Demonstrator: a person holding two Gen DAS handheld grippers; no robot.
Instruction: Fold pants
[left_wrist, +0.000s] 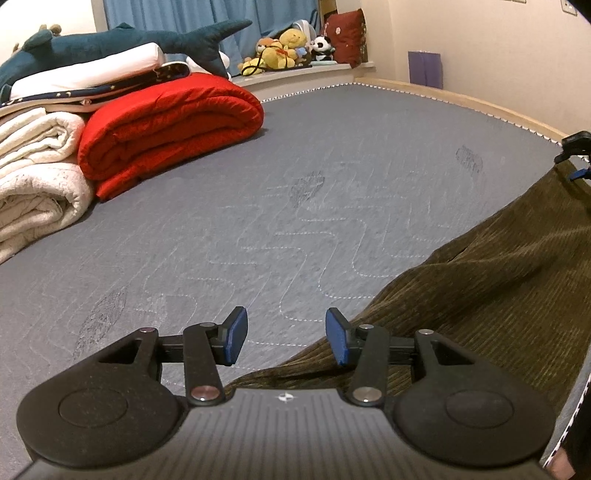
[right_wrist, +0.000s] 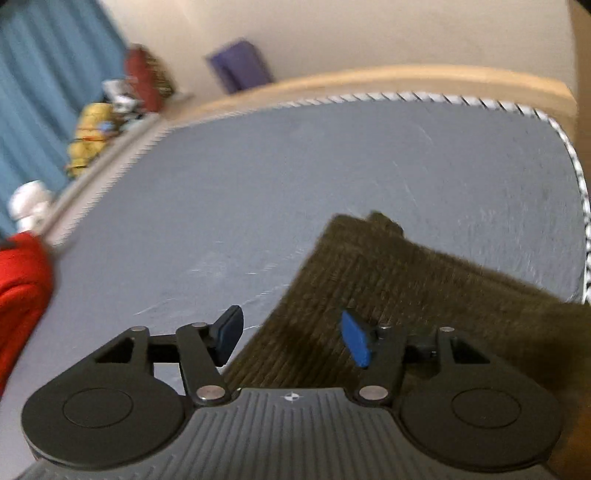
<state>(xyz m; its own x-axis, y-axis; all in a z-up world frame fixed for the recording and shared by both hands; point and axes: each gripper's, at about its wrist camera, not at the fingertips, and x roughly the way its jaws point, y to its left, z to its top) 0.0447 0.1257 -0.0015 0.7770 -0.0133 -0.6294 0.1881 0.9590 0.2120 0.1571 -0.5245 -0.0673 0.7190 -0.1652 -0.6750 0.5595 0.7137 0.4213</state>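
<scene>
One pair of olive corduroy pants (left_wrist: 491, 280) is laid flat on the grey mattress (left_wrist: 258, 192), judged soft and limp, best taken at an edge, while left hand-held gripper (left_wrist: 286, 338) and right hand-held gripper (right_wrist: 291, 338) are held open, empty.

left wrist: low, angled down over mattress (left_wrist: 295, 166) | right wrist: same | shared: pants (left_wrist: 480, 295)

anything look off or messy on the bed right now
Nothing is spilled or damaged. The olive corduroy pants lie at a slant across the grey mattress, their far corner a little uneven. Both the left gripper and right gripper are open, holding nothing. The red quilt sits neatly folded.
</scene>
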